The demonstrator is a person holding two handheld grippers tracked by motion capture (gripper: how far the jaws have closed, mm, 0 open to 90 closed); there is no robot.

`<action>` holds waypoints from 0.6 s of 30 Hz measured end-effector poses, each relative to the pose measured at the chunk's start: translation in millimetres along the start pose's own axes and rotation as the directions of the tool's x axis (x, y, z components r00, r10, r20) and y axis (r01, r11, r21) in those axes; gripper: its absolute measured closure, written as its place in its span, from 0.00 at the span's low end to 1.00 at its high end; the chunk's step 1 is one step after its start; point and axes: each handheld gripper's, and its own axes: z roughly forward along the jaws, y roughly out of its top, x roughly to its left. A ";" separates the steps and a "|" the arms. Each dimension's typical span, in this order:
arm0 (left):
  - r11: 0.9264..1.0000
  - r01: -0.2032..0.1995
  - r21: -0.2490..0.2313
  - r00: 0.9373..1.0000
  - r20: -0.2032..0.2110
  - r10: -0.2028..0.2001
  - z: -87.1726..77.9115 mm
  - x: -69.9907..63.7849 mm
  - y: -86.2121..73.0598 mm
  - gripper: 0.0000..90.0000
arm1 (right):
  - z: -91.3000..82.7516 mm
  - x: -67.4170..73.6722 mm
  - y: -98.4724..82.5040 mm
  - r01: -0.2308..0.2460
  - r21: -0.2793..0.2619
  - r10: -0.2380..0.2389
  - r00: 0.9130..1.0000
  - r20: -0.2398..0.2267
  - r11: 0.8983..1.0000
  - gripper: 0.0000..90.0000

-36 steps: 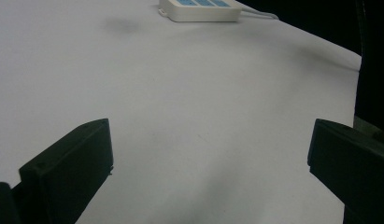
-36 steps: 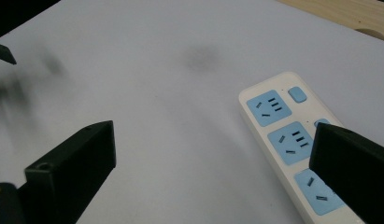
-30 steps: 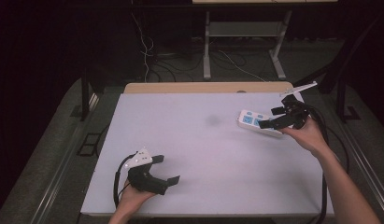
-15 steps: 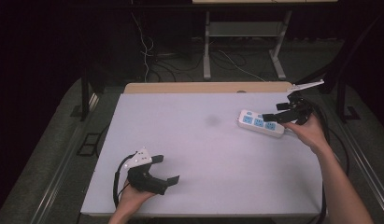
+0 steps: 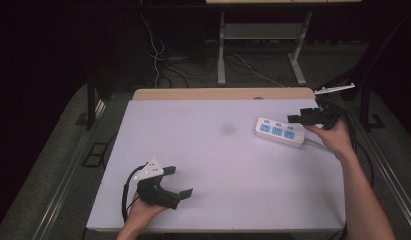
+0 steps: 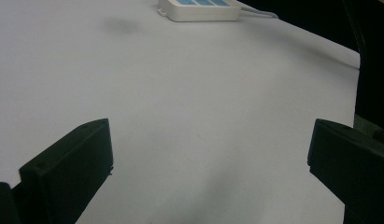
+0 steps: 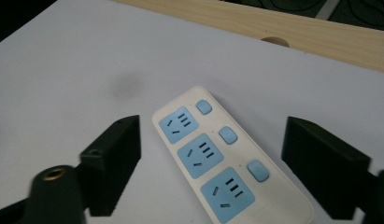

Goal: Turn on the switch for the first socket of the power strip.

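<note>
Near the front left corner of the white-topped bench [image 5: 218,160], left hand-held gripper [image 5: 179,181] low over bare surface, jaws wide apart, empty. Farther right, toward the back right: white oblong plastic power strip [image 5: 278,132] with three blue sockets, flat on the bench, long axis slanting across it, cord end toward the right edge. Just beside that end, right hand-held gripper [image 5: 299,119], jaws spread, clear of the strip.

Dim room, table [image 5: 223,160] lit (soft shadows)
</note>
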 end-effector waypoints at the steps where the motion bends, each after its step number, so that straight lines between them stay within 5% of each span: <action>1: 1.000 -0.001 0.001 1.000 0.000 0.001 0.2 -0.1 0.0 0.00 | 0.4 -1.1 0.2 0.000 0.003 0.000 1.000 0.003 1.000 0.29; 9: 1.000 0.004 -0.003 1.000 0.000 -0.004 -0.5 0.4 -0.1 0.00 | 6.4 -12.0 3.1 -0.011 0.032 0.011 1.000 0.028 0.999 0.68; 18: 1.000 0.000 -0.009 1.000 0.001 0.000 -1.4 0.9 -0.3 0.00 | 17.4 -25.1 -3.0 -0.039 0.086 0.035 0.998 0.048 0.996 0.92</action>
